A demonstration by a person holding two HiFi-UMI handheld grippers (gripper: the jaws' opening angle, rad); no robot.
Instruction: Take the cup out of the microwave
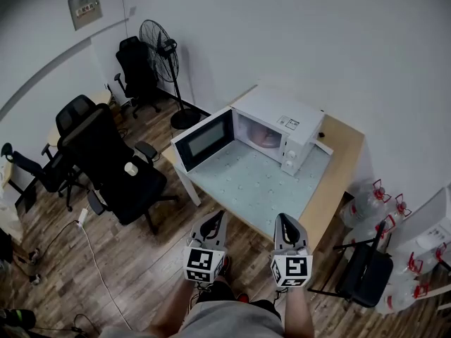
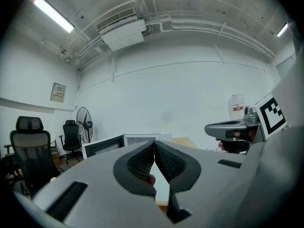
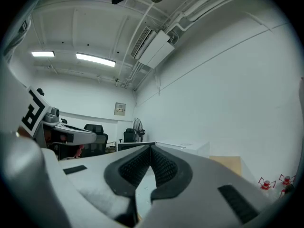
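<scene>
Far left, black chairs stand on the wood floor, and a fan stands behind them. Moving across, here's the desk, and on it the white microwave, its door swung wide open to the left. There's the cup, sitting inside the cavity. It's a pale pink blur in the dim box, and its shape and any handle are too faint to make out. Down at the near edge, the left gripper hangs just short of the desk, well apart from the cup. Its fingers are clenched tip to tip and empty. Just beside it is the right gripper, held level and also short of the desk, with its fingers pressed together, gripping nothing. Far right, clear bottles with red tops sit on the floor beside the desk.
</scene>
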